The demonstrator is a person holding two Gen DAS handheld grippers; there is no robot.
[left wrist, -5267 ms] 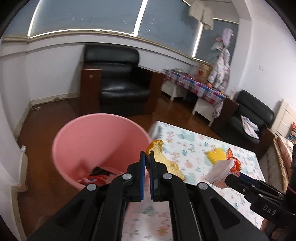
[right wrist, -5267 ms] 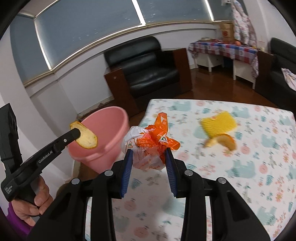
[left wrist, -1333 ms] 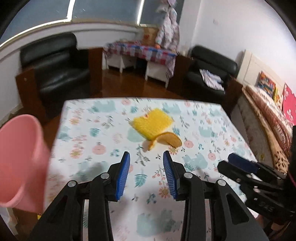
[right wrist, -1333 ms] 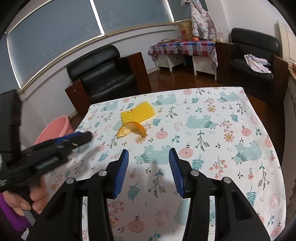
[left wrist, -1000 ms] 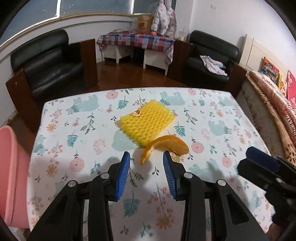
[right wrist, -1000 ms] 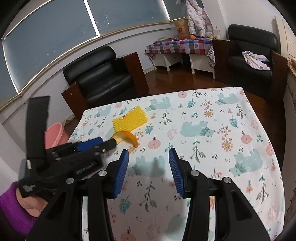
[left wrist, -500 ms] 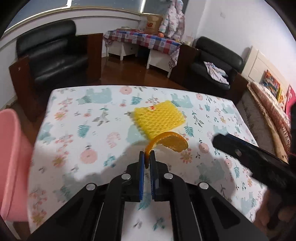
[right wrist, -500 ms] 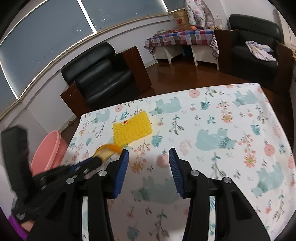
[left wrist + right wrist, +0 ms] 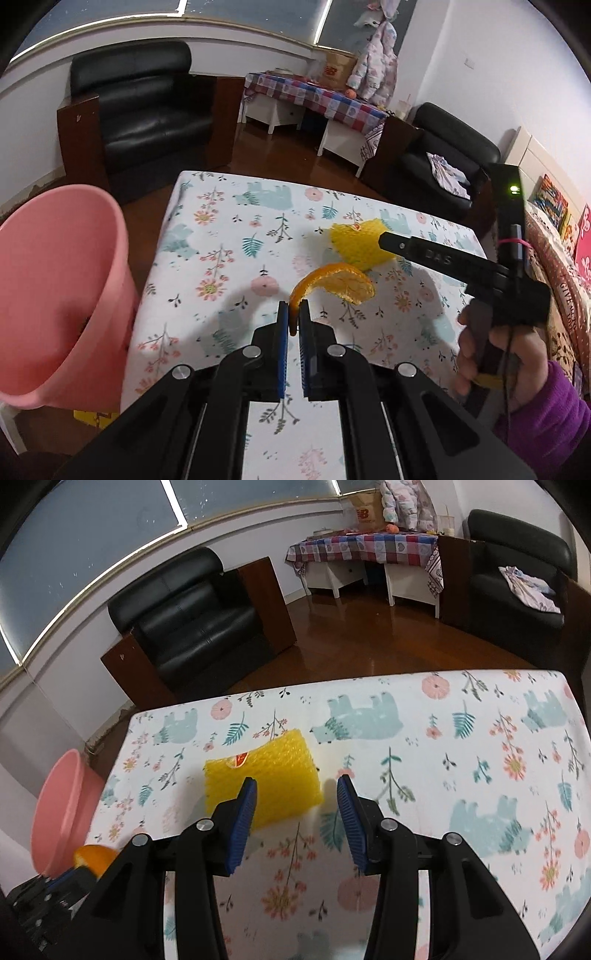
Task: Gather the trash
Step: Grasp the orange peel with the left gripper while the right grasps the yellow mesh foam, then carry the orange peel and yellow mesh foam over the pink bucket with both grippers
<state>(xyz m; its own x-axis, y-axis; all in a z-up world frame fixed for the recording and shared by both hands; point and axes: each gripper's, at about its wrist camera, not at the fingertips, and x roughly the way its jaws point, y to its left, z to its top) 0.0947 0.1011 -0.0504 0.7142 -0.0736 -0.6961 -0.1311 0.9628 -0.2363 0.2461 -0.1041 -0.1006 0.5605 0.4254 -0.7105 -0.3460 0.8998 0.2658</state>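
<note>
1. Left gripper [image 9: 293, 319], jaws clamped on the orange peel [image 9: 338, 282] above the table's [image 9: 480, 716] left edge: carry it level over the pink bucket [image 9: 55, 280].
2. Right gripper [image 9: 295, 801], jaws half-open and empty: straddle the yellow foam net [image 9: 269, 775] mid-table squarely.

The left gripper [image 9: 294, 314] pinches an orange peel [image 9: 334, 282] above the floral tablecloth [image 9: 221, 243], the pink bin [image 9: 55, 288] beside the table, the right gripper [image 9: 388, 238] over yellow foam netting [image 9: 351, 240].

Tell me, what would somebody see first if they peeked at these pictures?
Probably the orange peel pinched in the left tool, lifted above the flowery table. Next, the big pink bucket beside the table's left edge, and the yellow foam net lying on the table just ahead of the open right tool.
</note>
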